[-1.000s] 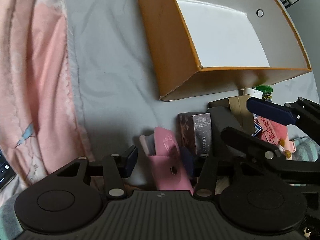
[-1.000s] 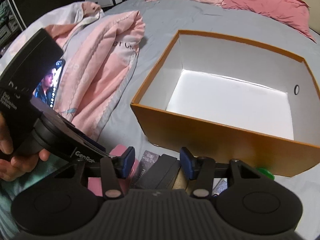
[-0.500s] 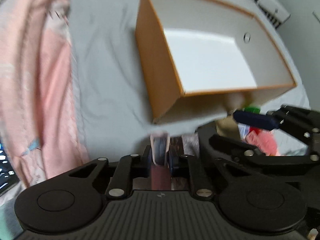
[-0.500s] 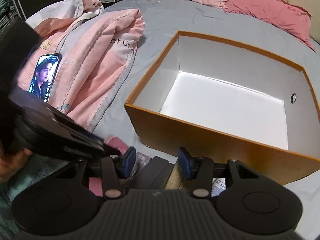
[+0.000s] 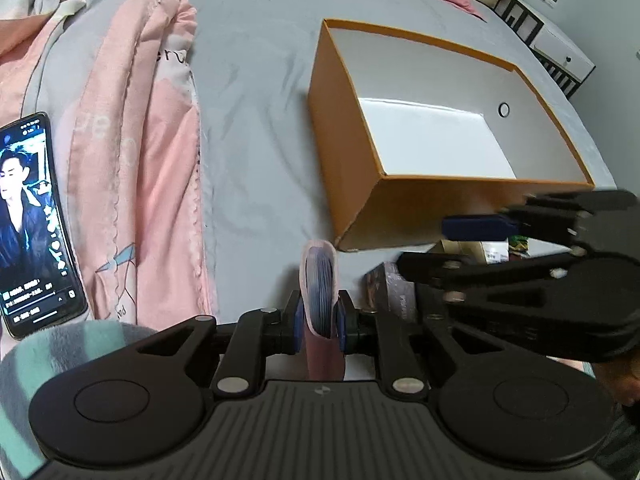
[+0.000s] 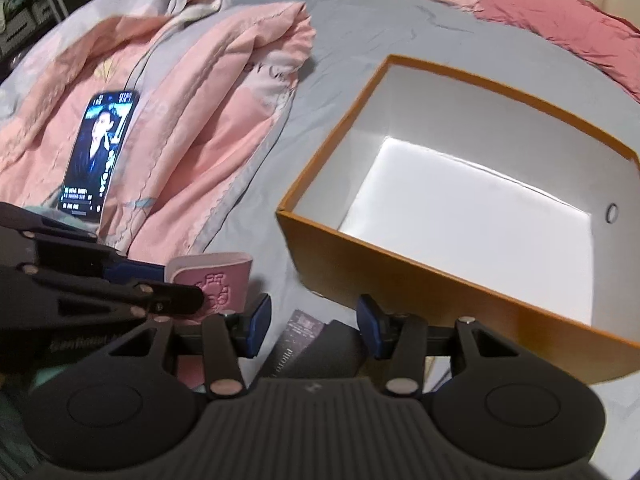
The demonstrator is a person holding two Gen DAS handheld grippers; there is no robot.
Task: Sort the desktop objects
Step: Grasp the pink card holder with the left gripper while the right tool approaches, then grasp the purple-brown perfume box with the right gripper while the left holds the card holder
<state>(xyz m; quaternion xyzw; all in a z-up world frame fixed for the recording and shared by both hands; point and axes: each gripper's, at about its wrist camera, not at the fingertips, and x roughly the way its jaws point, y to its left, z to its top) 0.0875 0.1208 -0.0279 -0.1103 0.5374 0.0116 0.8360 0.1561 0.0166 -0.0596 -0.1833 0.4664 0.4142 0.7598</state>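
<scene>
My left gripper [image 5: 318,322] is shut on a pink wallet [image 5: 319,276], held edge-on above the grey bed sheet. In the right wrist view the wallet [image 6: 218,276] shows its embossed pink face, gripped by the left gripper [image 6: 180,284] at the lower left. An empty orange box [image 5: 340,148] with a white inside stands beyond it. My right gripper [image 6: 312,326] stands open over a dark printed box [image 6: 304,336], with nothing between its fingers. From the left wrist view the right gripper [image 5: 432,244] reaches in from the right, just in front of the orange box.
A pink quilt [image 5: 132,140] lies bunched on the left with a lit phone [image 5: 32,220] on it. Several small boxes and packets [image 5: 492,250] lie by the orange box's near wall [image 6: 400,280]. Pink pillows [image 6: 560,12] lie at the far edge.
My left gripper closed on the pink wallet and lifted it off the pile, tilting so more of the bed shows. The right gripper stayed open and almost still.
</scene>
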